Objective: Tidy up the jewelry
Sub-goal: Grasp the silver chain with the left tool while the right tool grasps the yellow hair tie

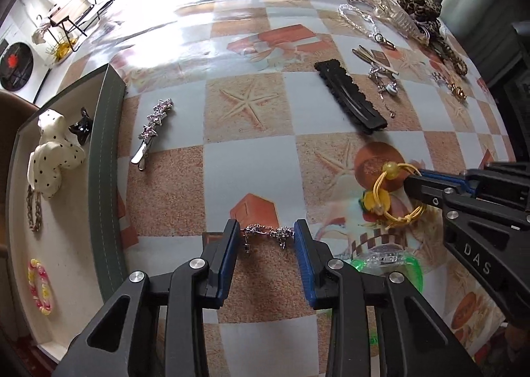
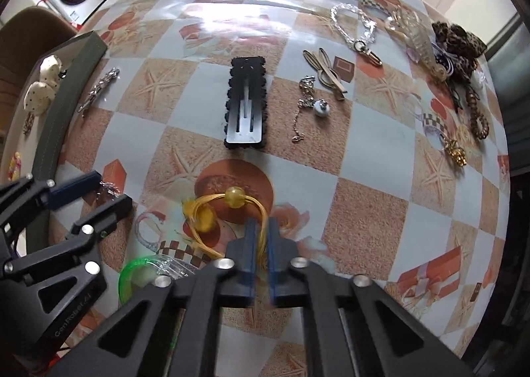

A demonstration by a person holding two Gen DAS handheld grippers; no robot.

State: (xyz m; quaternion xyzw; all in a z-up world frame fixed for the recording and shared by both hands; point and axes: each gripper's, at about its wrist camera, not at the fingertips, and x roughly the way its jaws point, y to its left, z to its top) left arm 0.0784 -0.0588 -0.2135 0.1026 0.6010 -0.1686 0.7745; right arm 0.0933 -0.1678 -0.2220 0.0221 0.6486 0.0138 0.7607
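My left gripper (image 1: 266,231) is open, its blue fingers on either side of a small silver rhinestone piece (image 1: 269,233) that lies on the tablecloth. My right gripper (image 2: 261,228) is shut on a yellow cord hair tie with beads (image 2: 228,211), held just above the cloth; the tie also shows in the left wrist view (image 1: 387,198). A grey-green jewelry tray (image 1: 106,158) stands at the left and holds a polka-dot scrunchie (image 1: 53,155), a small black claw clip (image 1: 79,128), a braided band (image 1: 33,211) and a pink-yellow ring (image 1: 41,287).
On the cloth lie a silver star hair clip (image 1: 150,132), a black lace barrette (image 2: 245,104), a green bangle (image 2: 132,274), a chain with a white bead (image 2: 309,105), gold clips (image 2: 326,72), a clear bead bracelet (image 2: 354,26) and leopard scrunchies (image 2: 458,41).
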